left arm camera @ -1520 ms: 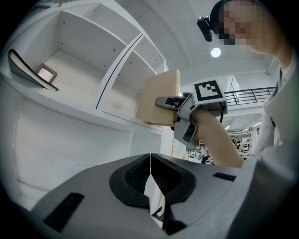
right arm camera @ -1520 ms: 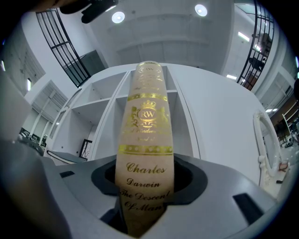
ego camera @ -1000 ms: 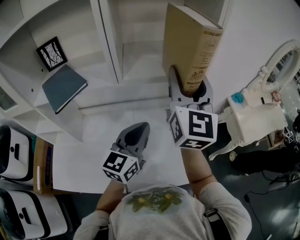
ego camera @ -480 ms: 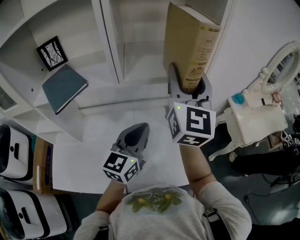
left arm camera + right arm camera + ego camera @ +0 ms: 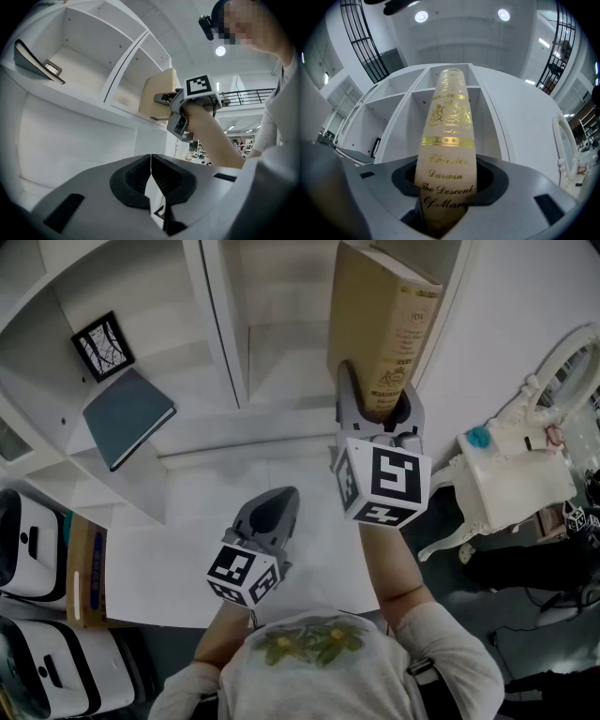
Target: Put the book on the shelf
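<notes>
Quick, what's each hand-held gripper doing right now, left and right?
Left hand-held gripper: closed, holding nothing.
Right hand-held gripper: closed on the tan book.

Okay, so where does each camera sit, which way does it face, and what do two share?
Head view: on the person's head, facing steeply down over the shelf, showing forearms, the left gripper and the right gripper clamping the book.
Left gripper view: on the left gripper, facing toward the shelf; shut jaws, right forearm show.
Right gripper view: on the right gripper, facing up the book's spine into the shelf; only jaws show.
Shared: all see the book.
</notes>
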Tool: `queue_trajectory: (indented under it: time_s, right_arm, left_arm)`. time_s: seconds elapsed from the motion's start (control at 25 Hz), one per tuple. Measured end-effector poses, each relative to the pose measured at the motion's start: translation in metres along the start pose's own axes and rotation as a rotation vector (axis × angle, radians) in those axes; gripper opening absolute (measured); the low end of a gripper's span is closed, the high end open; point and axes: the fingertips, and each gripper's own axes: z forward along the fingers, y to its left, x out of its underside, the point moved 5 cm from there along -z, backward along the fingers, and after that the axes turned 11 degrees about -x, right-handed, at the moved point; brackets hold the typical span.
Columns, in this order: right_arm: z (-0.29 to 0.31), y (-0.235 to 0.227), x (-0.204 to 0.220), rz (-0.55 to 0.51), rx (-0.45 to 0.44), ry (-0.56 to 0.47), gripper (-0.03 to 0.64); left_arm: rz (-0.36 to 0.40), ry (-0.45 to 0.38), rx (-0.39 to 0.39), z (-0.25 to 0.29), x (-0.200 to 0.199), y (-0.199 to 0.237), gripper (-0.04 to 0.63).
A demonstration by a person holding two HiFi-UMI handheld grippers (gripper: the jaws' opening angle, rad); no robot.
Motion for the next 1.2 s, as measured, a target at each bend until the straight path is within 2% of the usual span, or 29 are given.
queue_trajectory:
  time_s: [1.2]
  right_arm:
    - [0.032,-0.008,0.011,-0.019,0.014,0.046,0.229]
  left_arm:
    - [-0.003,0.029,0.000,0.006,0.009,0.004,0.028]
